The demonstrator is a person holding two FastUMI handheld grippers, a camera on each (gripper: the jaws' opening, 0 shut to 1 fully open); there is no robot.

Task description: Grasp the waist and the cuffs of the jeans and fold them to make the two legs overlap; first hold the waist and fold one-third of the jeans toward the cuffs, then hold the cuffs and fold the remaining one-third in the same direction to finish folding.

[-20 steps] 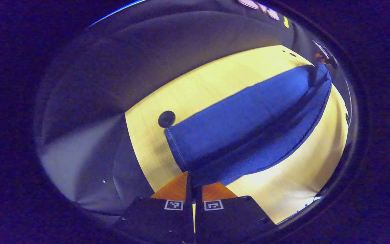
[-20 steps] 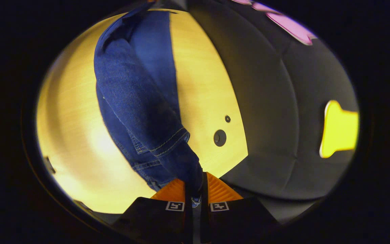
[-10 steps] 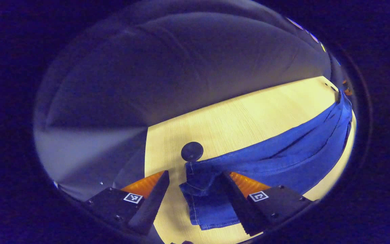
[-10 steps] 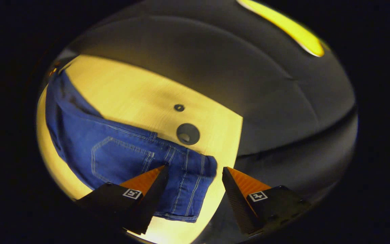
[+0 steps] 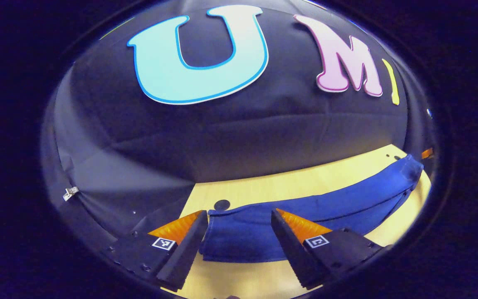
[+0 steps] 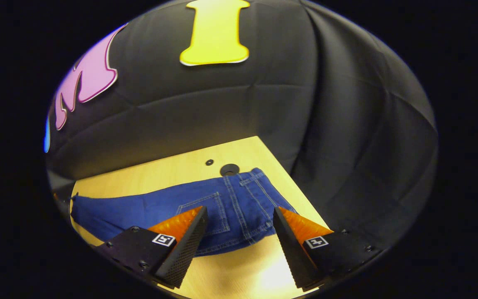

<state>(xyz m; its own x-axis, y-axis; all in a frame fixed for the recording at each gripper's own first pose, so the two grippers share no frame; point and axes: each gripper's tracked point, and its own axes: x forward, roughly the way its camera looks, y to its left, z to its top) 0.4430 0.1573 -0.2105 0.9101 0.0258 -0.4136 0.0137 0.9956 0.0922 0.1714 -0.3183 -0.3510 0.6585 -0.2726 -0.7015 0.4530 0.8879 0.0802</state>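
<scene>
Pale wooden tabletop point(image 5: 305, 182) runs across the lower part of both views, with black cloth wall behind it. Blue denim jeans point(image 5: 305, 211) lie flat along the table, legs overlapped. In the left gripper view the left gripper point(image 5: 237, 245) hangs with its jaws spread wide and nothing between them, the cuff end point(image 5: 239, 241) showing in the lower centre gap. In the right gripper view the right gripper point(image 6: 239, 243) is likewise wide apart and empty above the waist end point(image 6: 243, 203), beside a round dark hole point(image 6: 229, 169) in the table.
</scene>
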